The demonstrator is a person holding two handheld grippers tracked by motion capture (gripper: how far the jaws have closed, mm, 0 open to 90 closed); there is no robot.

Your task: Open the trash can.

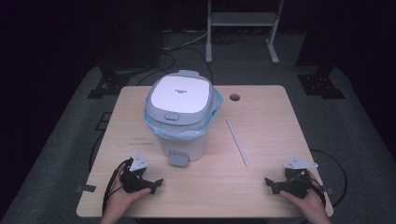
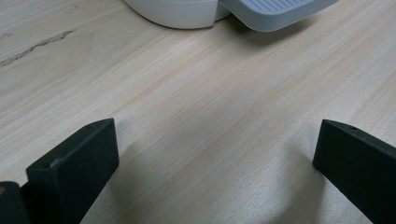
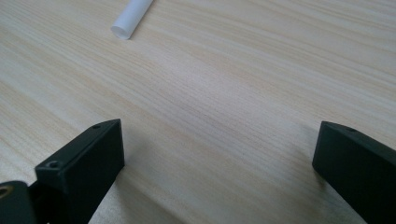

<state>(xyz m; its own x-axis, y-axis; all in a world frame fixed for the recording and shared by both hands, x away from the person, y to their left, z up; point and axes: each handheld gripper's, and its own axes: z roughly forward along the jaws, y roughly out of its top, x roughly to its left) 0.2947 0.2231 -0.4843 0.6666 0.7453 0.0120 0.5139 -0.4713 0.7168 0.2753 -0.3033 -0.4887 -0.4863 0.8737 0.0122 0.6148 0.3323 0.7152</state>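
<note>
At the wooden table [image 1: 261, 186], I hold both grippers low at the near edge, jaws spread wide and empty — the left gripper [image 1: 148, 183] near the bin's foot pedal [image 1: 178, 159], the right gripper [image 1: 276, 183] below the white tube [image 1: 237, 141]. The tube lies flat on the bare wood to the right of the pedal bin [image 1: 181, 114], its long axis running from far-left to near-right, its near end pointing towards my right hand [image 1: 306, 198]. That hand is clearly the nearer one; the tube sits ahead and to the left of its jaws, apart from them. The bin stands closed (blue liner [image 1: 215, 105] peeking out under the lid).

The right gripper view shows what the high view cannot: the tube's open, hollow end [image 3: 122, 31], up and left of the gap between the jaws. The left gripper view gives me the ribbed pedal [image 2: 275, 11] and the bin's rounded base [image 2: 175, 14] — close ahead, untouched.
</note>
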